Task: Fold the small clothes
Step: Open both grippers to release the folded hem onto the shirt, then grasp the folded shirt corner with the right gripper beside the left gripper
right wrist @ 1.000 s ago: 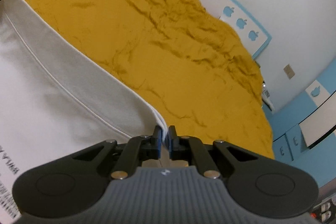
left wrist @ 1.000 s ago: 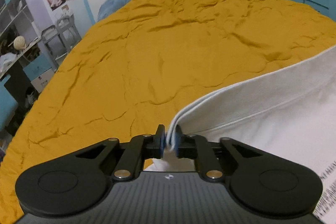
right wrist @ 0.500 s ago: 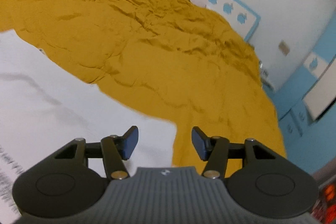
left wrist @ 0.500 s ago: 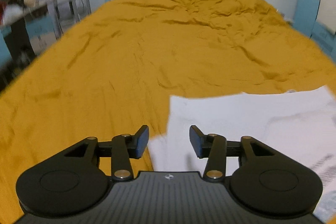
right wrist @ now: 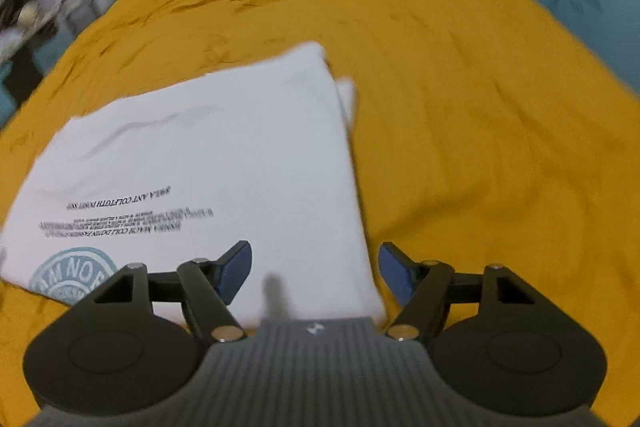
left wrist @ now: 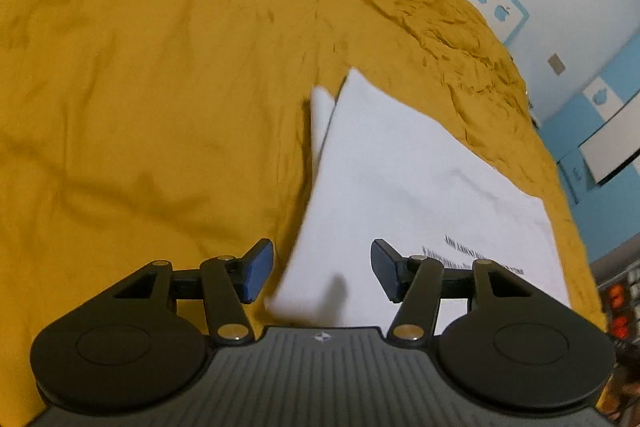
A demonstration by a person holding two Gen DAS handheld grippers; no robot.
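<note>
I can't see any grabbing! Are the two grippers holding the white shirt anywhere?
No. The left gripper and right gripper are opening, pinching nothing. The white shirt lies loose on the yellow blanket.

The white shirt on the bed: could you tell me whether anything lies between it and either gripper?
Nothing visible does. The shirt lies alone on the yellow cover, its near corners just ahead of the left gripper and right gripper, whose fingers are opening, empty.

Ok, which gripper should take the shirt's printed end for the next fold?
Probably the right gripper: the shirt's round logo sits beside it. The left gripper faces plain cloth. Both jaws are opening, empty.
</note>
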